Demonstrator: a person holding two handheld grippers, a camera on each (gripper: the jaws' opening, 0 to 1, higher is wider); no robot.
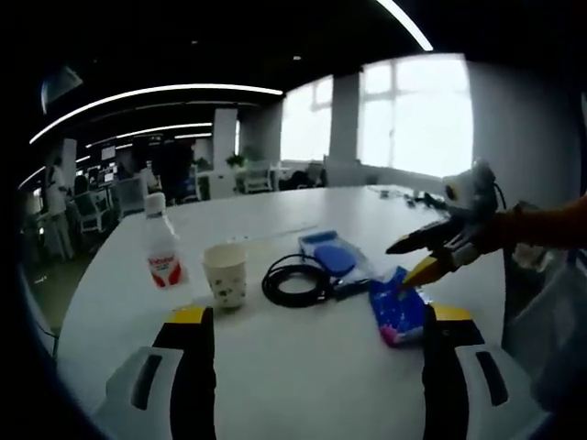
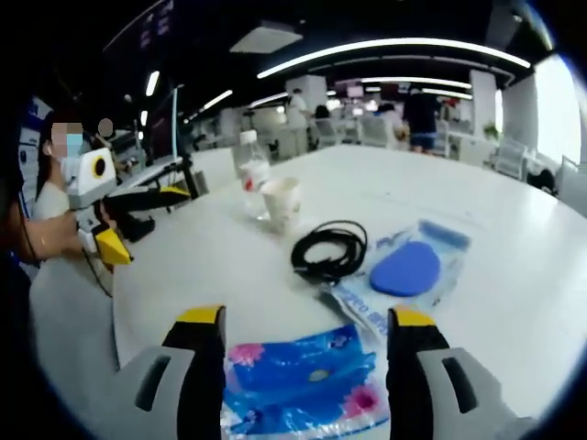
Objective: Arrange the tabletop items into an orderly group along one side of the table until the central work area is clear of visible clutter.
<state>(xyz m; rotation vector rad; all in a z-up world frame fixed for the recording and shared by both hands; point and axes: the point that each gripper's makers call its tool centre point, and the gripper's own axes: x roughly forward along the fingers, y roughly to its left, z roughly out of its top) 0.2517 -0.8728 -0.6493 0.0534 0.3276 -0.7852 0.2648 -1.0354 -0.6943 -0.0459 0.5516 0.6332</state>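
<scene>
From the left gripper view, my left gripper (image 1: 316,353) hangs over the near edge of the white table (image 1: 303,385) with its jaws spread wide and nothing between them. Ahead of it, from left to right, I see a bottle (image 1: 161,246) with a red label standing upright, a paper cup (image 1: 226,272) just beside it, a coiled black cable (image 1: 295,280), a clear pack holding a blue pad (image 1: 335,258) touching the cable's right side, and a blue wipes pack (image 1: 397,308) lying flat near the right jaw. The right gripper (image 1: 424,255) comes in from the right, its yellow-tipped fingers parted, the lower tip at the far edge of the wipes pack; I cannot tell whether it touches.

From the right gripper view, my right gripper (image 2: 305,353) has its jaws apart, straddling the wipes pack (image 2: 303,376) without closing on it. Beyond lie the pad pack (image 2: 408,268), the cable (image 2: 330,249), the cup (image 2: 282,203) and the bottle (image 2: 251,174), all on the table (image 2: 514,266). The left gripper (image 2: 147,206) shows at the left edge, held apart from the items.
</scene>
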